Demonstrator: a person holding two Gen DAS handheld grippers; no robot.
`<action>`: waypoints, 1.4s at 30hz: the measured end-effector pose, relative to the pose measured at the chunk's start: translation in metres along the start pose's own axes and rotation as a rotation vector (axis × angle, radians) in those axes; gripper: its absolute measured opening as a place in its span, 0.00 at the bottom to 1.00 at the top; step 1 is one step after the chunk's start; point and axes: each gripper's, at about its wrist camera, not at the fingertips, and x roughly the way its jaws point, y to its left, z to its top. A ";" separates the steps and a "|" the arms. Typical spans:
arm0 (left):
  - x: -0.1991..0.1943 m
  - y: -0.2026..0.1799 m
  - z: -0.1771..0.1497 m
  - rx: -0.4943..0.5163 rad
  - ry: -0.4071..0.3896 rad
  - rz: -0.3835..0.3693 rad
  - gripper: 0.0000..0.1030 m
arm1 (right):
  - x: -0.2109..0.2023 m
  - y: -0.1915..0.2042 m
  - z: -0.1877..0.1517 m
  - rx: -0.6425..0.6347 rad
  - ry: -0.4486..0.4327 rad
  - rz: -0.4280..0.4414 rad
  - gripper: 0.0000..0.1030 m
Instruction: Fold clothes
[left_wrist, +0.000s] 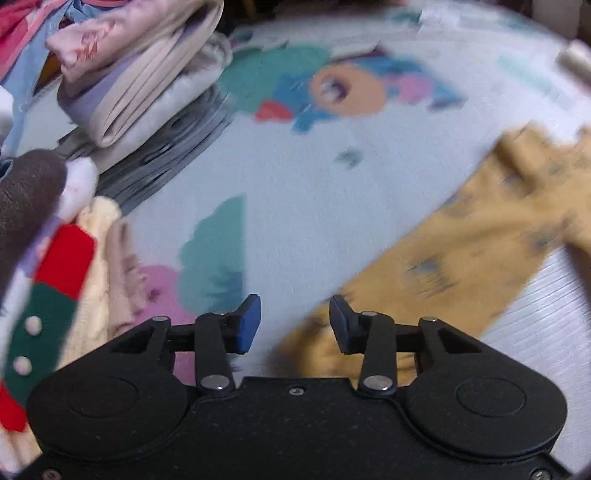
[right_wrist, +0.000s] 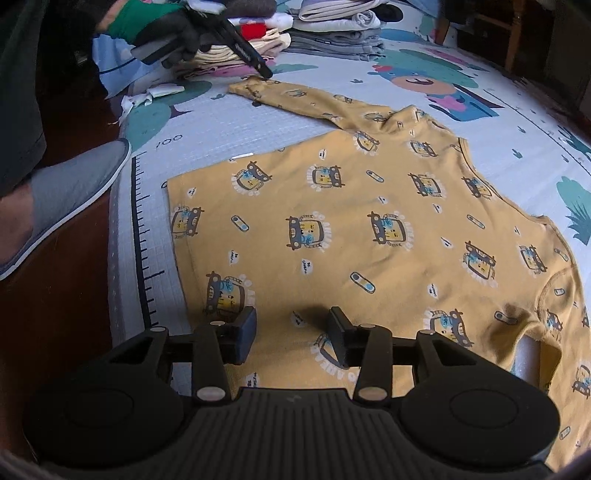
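A yellow long-sleeved shirt (right_wrist: 369, 221) with cartoon prints lies flat on the play mat (right_wrist: 258, 122), one sleeve (right_wrist: 303, 98) stretched out to the far left. My right gripper (right_wrist: 291, 332) hovers over the shirt's near edge, open, with only flat fabric below the gap. A gloved hand (right_wrist: 162, 33) holds my left gripper (right_wrist: 265, 72) just above that sleeve's cuff (right_wrist: 247, 86). The left wrist view is blurred: the left gripper (left_wrist: 295, 325) is open, the yellow sleeve (left_wrist: 480, 240) runs from under its right finger to the right, and nothing sits between the pads.
Stacks of folded clothes (left_wrist: 129, 81) stand at the mat's far left edge, a second pile (left_wrist: 99, 266) close by the left gripper. A foot in a grey slipper (right_wrist: 70, 195) rests on the dark wooden floor left of the mat. Chair legs (right_wrist: 513, 37) stand at the back.
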 end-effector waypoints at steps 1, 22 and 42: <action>-0.005 -0.008 -0.002 0.010 -0.003 -0.024 0.38 | 0.000 0.001 -0.001 0.005 -0.002 -0.004 0.43; 0.017 -0.107 0.048 0.081 -0.122 -0.390 0.38 | -0.003 0.003 -0.003 0.018 -0.003 -0.008 0.45; 0.055 -0.129 0.051 0.047 -0.003 -0.219 0.50 | 0.001 0.007 -0.002 0.036 -0.002 0.004 0.62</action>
